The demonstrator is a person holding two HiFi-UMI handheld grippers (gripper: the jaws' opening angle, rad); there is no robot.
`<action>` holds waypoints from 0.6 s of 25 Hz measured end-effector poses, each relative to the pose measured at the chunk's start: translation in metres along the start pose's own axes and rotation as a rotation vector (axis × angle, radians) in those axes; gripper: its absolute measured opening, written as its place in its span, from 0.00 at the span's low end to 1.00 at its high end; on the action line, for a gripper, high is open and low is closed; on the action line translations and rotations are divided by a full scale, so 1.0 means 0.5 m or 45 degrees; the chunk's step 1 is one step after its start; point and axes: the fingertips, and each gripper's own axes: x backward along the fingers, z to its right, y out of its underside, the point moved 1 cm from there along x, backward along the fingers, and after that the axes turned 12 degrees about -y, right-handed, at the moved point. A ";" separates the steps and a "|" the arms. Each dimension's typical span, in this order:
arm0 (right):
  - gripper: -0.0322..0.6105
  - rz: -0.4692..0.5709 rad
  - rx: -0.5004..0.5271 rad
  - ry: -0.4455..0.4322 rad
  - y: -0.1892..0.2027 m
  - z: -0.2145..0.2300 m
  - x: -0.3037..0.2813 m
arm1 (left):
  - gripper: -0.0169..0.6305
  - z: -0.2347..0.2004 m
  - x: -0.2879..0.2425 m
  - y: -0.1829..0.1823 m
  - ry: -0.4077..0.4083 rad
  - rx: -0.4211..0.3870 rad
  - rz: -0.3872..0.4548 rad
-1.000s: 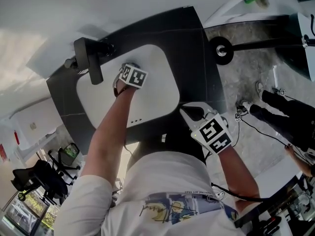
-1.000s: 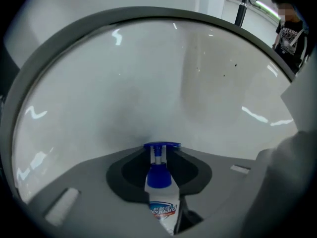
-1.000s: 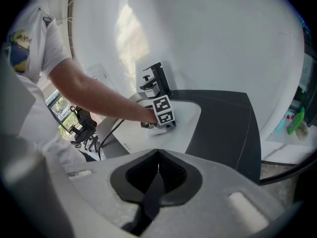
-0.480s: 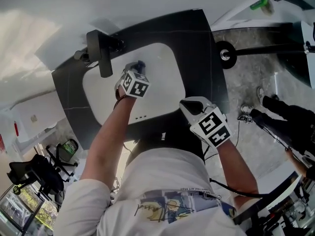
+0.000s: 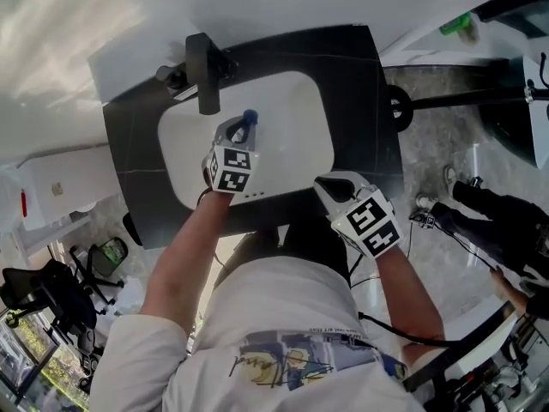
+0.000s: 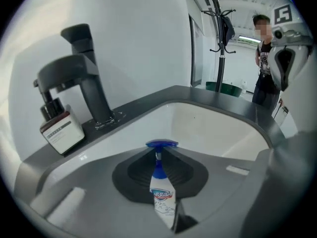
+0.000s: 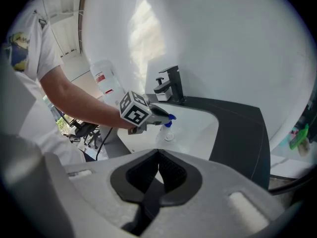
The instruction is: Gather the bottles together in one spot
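- Left gripper point(image 5: 241, 130): the arm is stretched out over the sink point(image 5: 296, 157) and pitched downward. Its jaws have just been closing and clamp the blue-capped bottle point(image 6: 162, 196), held above the sink.
- Right gripper point(image 5: 329, 192): hovers at the sink's near edge, angled down, jaws together and empty.

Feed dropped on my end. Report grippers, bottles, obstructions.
Left gripper jaws just closing, shut on blue-capped bottle over sink basin. Right gripper shut, empty. Second bottle beside faucet. No obstruction seen.

Blue logo on bottle point(image 6: 162, 201), lettering unreadable
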 end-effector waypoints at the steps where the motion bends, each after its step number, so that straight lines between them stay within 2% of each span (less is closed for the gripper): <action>1: 0.06 -0.004 0.006 -0.001 -0.001 -0.006 -0.005 | 0.08 -0.010 0.011 0.000 -0.006 0.015 0.016; 8: 0.06 -0.017 0.054 -0.018 -0.012 -0.034 -0.021 | 0.08 -0.042 0.078 -0.014 -0.032 0.091 0.095; 15: 0.06 -0.031 0.114 -0.043 -0.034 -0.064 -0.042 | 0.08 -0.125 0.157 -0.038 -0.131 0.194 0.183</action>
